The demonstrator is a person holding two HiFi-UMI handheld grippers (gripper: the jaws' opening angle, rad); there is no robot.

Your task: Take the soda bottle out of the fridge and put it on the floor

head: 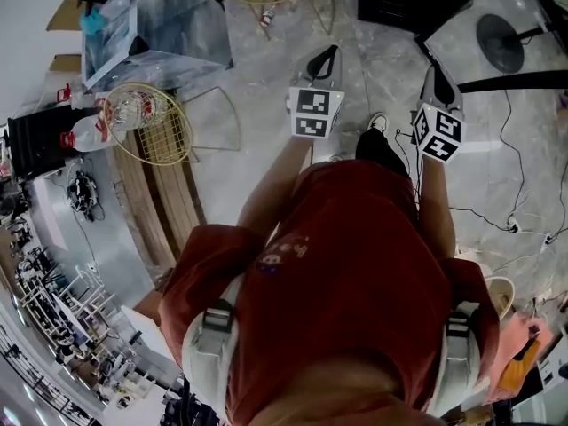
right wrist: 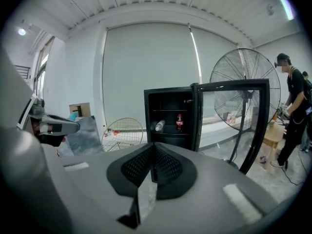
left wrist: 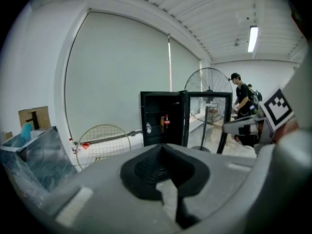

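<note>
Fridge (right wrist: pixel 168 90) far ahead, door (right wrist: pixel 231 84) swung right | open floor (head: pixel 266 69) between | soda bottle (right wrist: pixel 179 122) inside, gripper views only | left gripper (left wrist: pixel 162 145), right gripper (right wrist: pixel 153 147) closed, empty

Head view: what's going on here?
A person in a red shirt holds the left gripper and right gripper out in front, both shut and empty. Both point at a black fridge some way ahead, its door open. The soda bottle stands upright on a shelf inside, beside a clear bottle lying down. Nothing taken out yet.
</note>
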